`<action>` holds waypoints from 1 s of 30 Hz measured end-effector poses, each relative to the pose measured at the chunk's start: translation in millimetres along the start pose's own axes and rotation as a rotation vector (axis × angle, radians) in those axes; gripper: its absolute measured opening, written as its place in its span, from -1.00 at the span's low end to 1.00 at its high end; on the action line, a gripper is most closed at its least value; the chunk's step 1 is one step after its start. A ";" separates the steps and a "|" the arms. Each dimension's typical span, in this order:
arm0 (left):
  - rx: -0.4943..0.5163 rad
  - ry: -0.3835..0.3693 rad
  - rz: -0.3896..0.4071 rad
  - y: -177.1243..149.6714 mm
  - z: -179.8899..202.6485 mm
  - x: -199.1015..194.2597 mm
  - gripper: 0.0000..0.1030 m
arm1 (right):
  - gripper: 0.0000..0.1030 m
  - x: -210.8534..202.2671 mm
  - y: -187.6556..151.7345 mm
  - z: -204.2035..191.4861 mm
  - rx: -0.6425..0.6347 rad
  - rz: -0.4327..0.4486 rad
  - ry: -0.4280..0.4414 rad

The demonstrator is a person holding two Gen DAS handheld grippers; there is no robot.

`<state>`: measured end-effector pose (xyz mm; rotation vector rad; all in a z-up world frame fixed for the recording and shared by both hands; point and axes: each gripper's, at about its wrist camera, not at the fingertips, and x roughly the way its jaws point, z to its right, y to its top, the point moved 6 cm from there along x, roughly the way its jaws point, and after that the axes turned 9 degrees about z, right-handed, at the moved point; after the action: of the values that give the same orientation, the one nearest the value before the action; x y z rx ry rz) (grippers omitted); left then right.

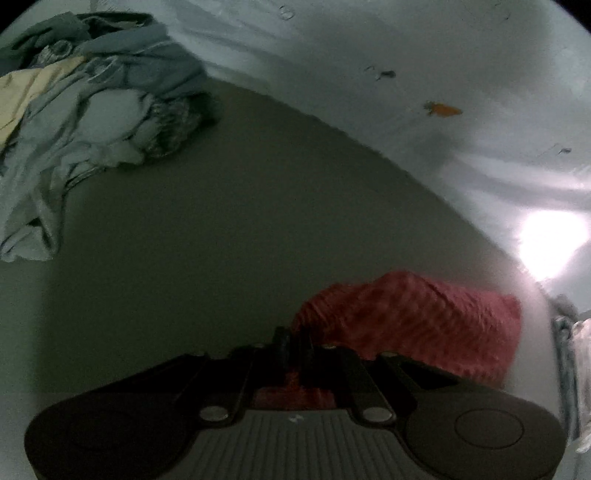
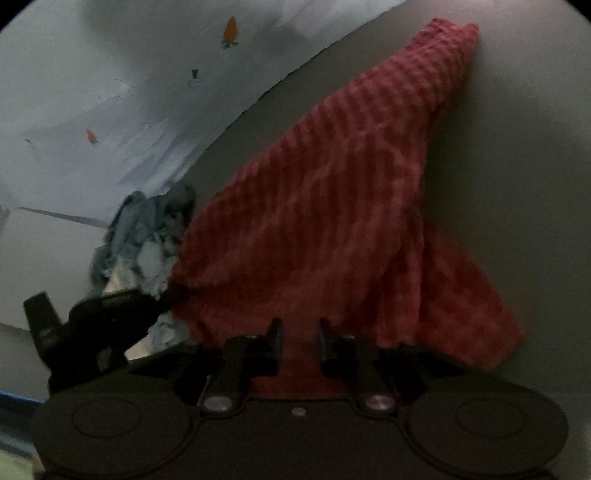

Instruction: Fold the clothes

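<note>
Left gripper (image 1: pixel 295 341): you are pinching a corner of the red ribbed cloth (image 1: pixel 424 317).
Right gripper (image 2: pixel 298 334): you are clamping its near edge; cloth is hanging ahead.

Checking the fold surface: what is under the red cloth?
The red cloth hangs from both grippers over the grey table. Beyond its left edge lies a pile of clothes; the table directly beneath is covered.

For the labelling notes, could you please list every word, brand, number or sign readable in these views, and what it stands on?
None can be read.
Pale sheet: small printed pictures only, such as an orange carrot; no lettering.
Red cloth: woven pattern, no label showing.
Clothes pile: blurred ring marks, too unclear to read.
</note>
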<state>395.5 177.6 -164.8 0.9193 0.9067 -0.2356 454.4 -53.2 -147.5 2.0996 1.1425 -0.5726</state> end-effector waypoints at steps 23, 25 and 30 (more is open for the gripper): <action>-0.202 -0.012 -0.228 -69.0 -29.9 56.7 -0.19 | 0.01 82.7 196.4 82.7 -0.100 0.364 -0.586; -0.204 -0.005 -0.234 -71.7 -22.3 56.7 -0.19 | -0.25 90.9 196.5 95.9 -0.015 0.347 -0.533; -0.179 0.017 -0.236 -74.8 -16.4 61.4 -0.19 | -0.95 60.5 173.1 95.7 -0.020 0.428 -0.398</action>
<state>384.3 156.0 -259.9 0.6500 1.0348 -0.3431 627.7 -157.3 -191.5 2.0091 0.4572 -0.7203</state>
